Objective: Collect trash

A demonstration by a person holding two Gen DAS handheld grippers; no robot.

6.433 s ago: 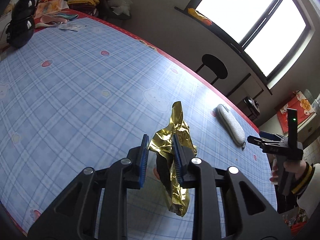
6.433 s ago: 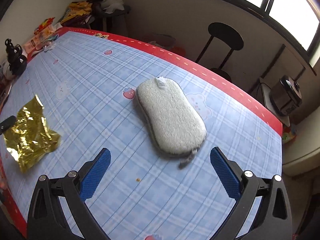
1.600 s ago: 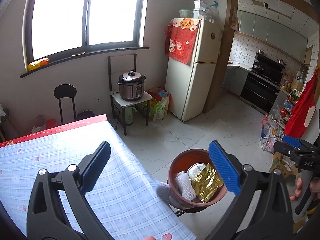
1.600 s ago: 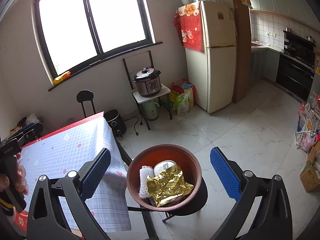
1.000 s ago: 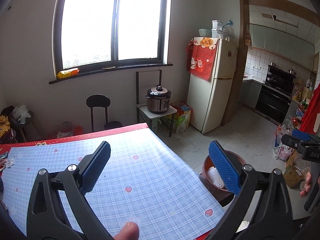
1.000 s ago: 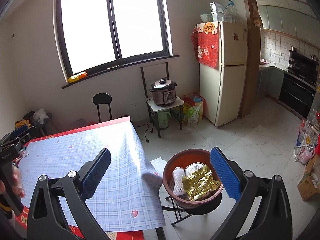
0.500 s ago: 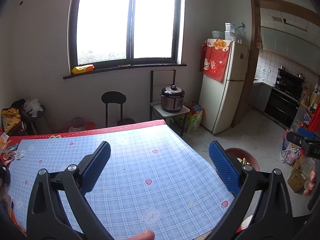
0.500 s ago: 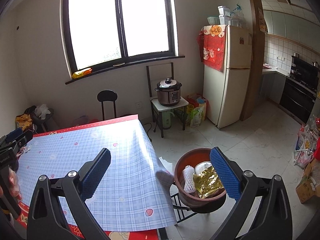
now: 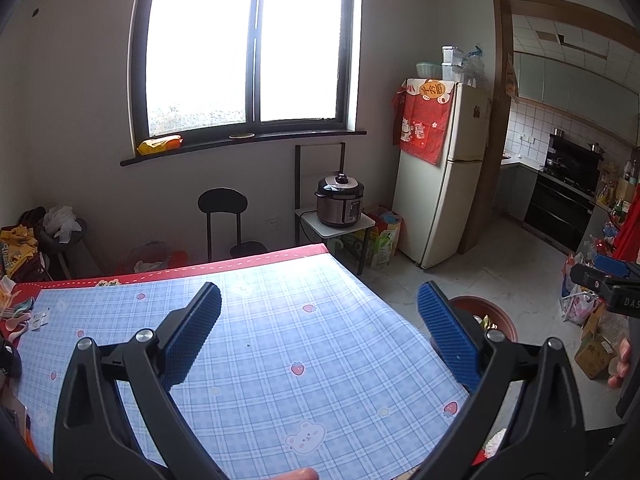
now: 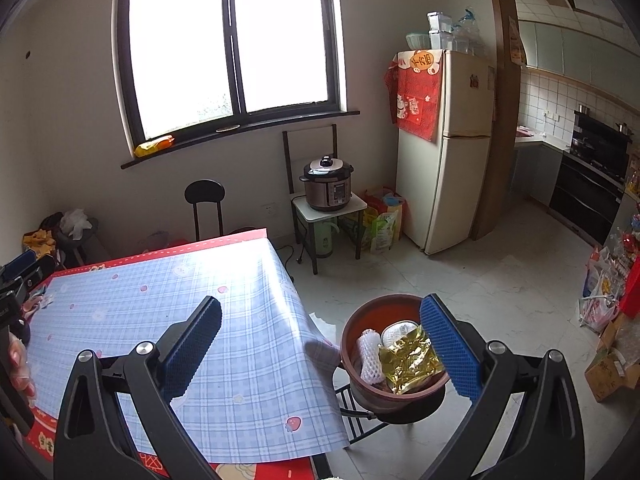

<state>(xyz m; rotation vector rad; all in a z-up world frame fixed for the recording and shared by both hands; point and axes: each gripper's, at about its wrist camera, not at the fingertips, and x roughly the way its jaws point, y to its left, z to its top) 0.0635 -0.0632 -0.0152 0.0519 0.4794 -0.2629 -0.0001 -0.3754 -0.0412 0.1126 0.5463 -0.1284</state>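
A brown trash bowl (image 10: 356,336) stands on a dark stool beside the table's right edge. In it lie a gold foil wrapper (image 10: 408,356), a white foam net (image 10: 370,354) and a round lidded cup (image 10: 396,330). My right gripper (image 10: 320,344) is open and empty, above the table corner and the bowl. My left gripper (image 9: 318,334) is open and empty, above the blue plaid tablecloth (image 9: 280,344). The bowl's rim (image 9: 496,314) shows in the left wrist view behind the right finger. The right gripper shows at that view's right edge (image 9: 608,280).
A black stool (image 9: 222,216) and a pressure cooker (image 9: 340,202) on a small stand are behind the table. A fridge (image 9: 444,172) stands at the right, with bags on the floor. Clutter lies at the table's far left (image 9: 24,316).
Both grippers have pulled back and up from the bowl, open and empty. More of the tablecloth shows now. The gold wrapper I held 6.4 s ago lies in the bowl.
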